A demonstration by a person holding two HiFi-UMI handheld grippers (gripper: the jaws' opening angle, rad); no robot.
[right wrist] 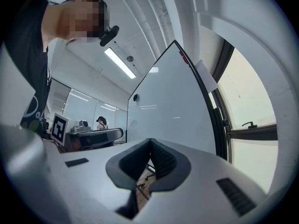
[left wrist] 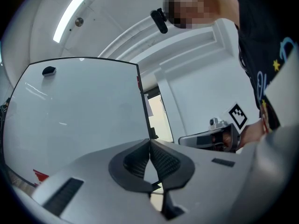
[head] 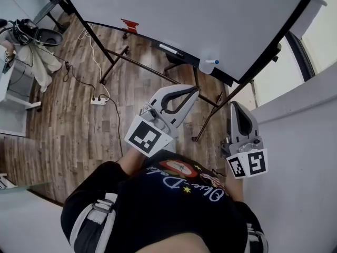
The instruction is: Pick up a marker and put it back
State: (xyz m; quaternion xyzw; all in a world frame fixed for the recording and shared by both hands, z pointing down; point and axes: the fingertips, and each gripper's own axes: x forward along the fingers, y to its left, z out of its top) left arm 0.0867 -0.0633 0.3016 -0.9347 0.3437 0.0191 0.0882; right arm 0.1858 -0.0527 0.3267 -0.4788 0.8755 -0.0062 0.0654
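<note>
Head view: a person in a black printed T-shirt (head: 174, 204) stands on the brown wood-plank floor (head: 68, 125), facing a large white whiteboard on a black metal stand (head: 184, 9). There's one grey two-jaw gripper per hand, both held out roughly level toward the board. The left gripper (head: 194, 90) reaches a bit further toward the board than the right gripper (head: 235, 107), which sits close to the white wall (head: 300, 141) on that side.

Left gripper view: jaws pressed together, ribbed black pads (left wrist: 166, 160) meeting at the tips, nothing between them. Right gripper view: same, jaws closed tight and empty. Only floor and stand legs show through the gap behind the pads.

Task item: the white marker with a blue cap (head: 211, 61) lies on the tray ledge (head: 147, 39) along the board's lower edge, near its right-hand end, next to a white patch I can't identify. Neither gripper touches it, and both stop short of the ledge.

Further left on the same ledge are a slim white marker with dark ends (head: 171, 50) and then a small red block (head: 129, 24).

Also in the room:
- A white power strip (head: 98, 100) with its cable lies on the floor left of the stand legs.
- Right gripper view shows a second person (right wrist: 100, 122) far off behind the other gripper.
- That view also shows a black-framed window (right wrist: 247, 97) to the right of the board.
</note>
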